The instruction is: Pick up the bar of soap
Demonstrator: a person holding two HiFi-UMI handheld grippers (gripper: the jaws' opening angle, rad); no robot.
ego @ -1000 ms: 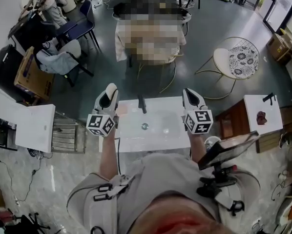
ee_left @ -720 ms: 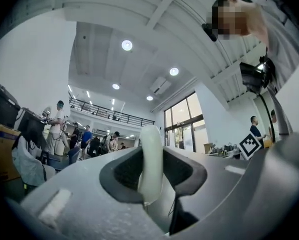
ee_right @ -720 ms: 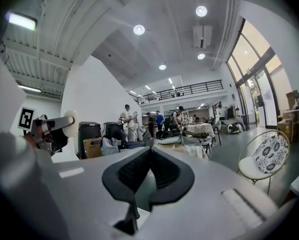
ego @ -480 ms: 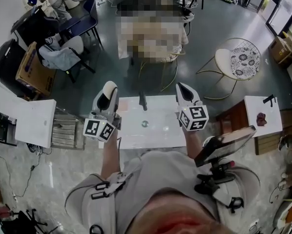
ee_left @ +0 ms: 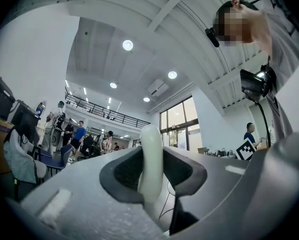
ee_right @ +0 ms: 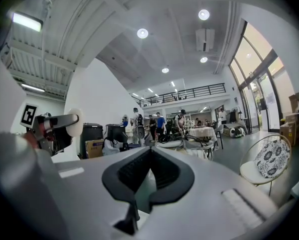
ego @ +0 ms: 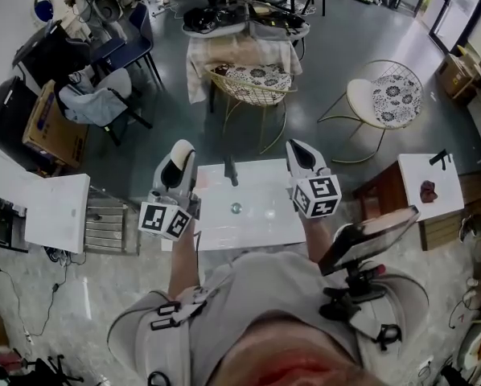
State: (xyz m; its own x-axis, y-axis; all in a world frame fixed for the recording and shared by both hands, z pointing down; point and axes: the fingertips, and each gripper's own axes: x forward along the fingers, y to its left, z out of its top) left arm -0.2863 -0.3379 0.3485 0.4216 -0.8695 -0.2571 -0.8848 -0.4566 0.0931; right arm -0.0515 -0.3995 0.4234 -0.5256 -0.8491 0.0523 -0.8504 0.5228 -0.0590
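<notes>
Left gripper (ego: 181,153) clamped on soap bar (ee_left: 150,159), long axis upright between jaws, above sink (ego: 261,215). Right gripper (ego: 301,149) closed, empty, alongside.

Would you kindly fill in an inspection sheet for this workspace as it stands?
Surface: white basin top with black tap and drain.
Job's things: bar of soap, held edge-on, off the basin.
Clutter: nothing seen on the basin top.
Grippers: left hand-held gripper shut on the soap; right hand-held gripper shut, empty.
Cables: thin dark cable on the floor, left.
Surroundings: wire chair with patterned cushion, white side table, people far off.
</notes>
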